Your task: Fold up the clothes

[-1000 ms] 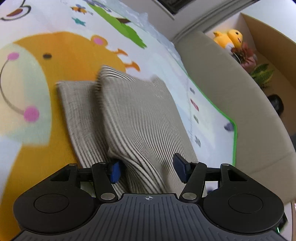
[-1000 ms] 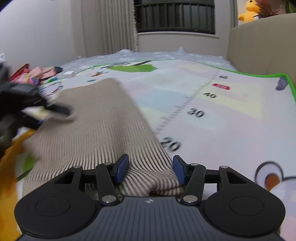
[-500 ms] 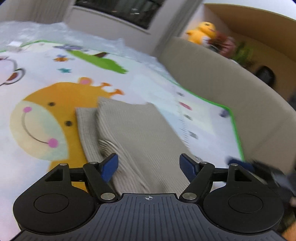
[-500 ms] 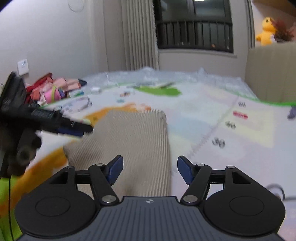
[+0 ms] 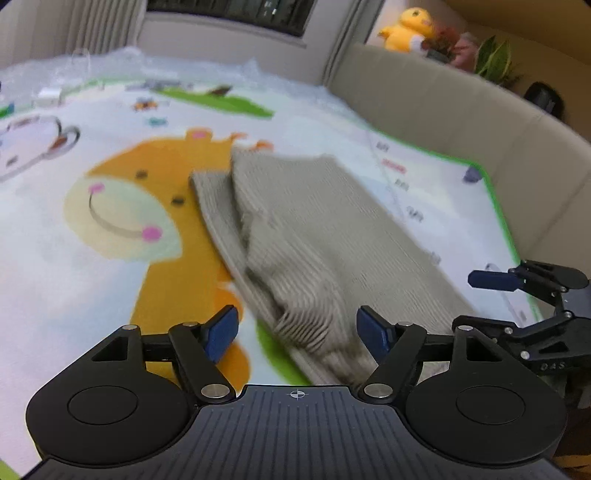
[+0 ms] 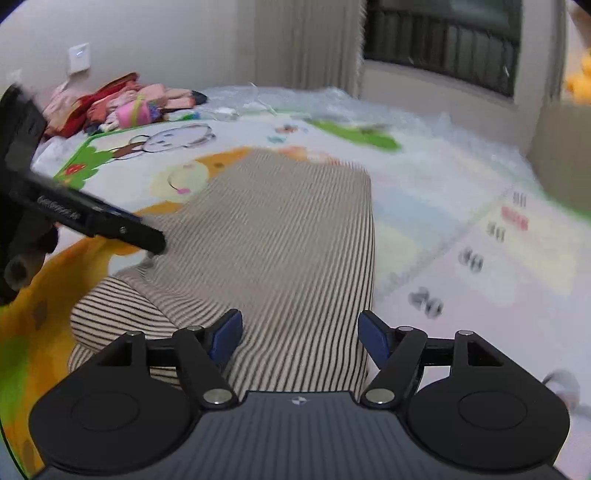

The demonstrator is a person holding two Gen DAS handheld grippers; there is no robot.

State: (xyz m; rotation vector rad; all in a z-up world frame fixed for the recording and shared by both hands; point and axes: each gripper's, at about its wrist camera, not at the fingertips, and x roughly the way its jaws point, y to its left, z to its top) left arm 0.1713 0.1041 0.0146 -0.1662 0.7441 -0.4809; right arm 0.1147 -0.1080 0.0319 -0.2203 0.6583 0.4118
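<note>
Underfoot lay a children's play mat (image 5: 92, 280), white with a green border, printed with an orange giraffe (image 5: 159, 206), a bear outline and a ruler strip of numbers (image 6: 469, 258). Beyond the mat, crinkled clear plastic sheeting (image 6: 317, 99), then a pale wall with a dark barred window (image 6: 443, 44) and ribbed curtains (image 6: 306, 44). Ahead and right of the left fingers curved a beige sofa back (image 5: 443, 122), topped by a yellow plush toy (image 5: 410, 29) and potted plants (image 5: 495, 66). Far ahead and left of the right fingers sat a heap of pink and red clothes (image 6: 118, 107) below a wall switch plate (image 6: 78, 59).

Left gripper (image 5: 299, 332): blue-padded fingers spread wide, pinching nothing, hovering over the near end of the garment. Seen from the right wrist, this gripper reached in from the left, tip over the garment's left edge. Right gripper (image 6: 299, 336): fingers likewise spread apart and empty, garment directly beneath and between them. From the left wrist view, it showed at the right edge, beside the garment's corner.

Striped garment (image 6: 280, 243): beige with thin dark stripes, folded into a long rectangle, flat on the mat over the giraffe. Top layer offset from a narrower layer showing along its left side; near end rumpled and bunched. Both views motion-blurred.
</note>
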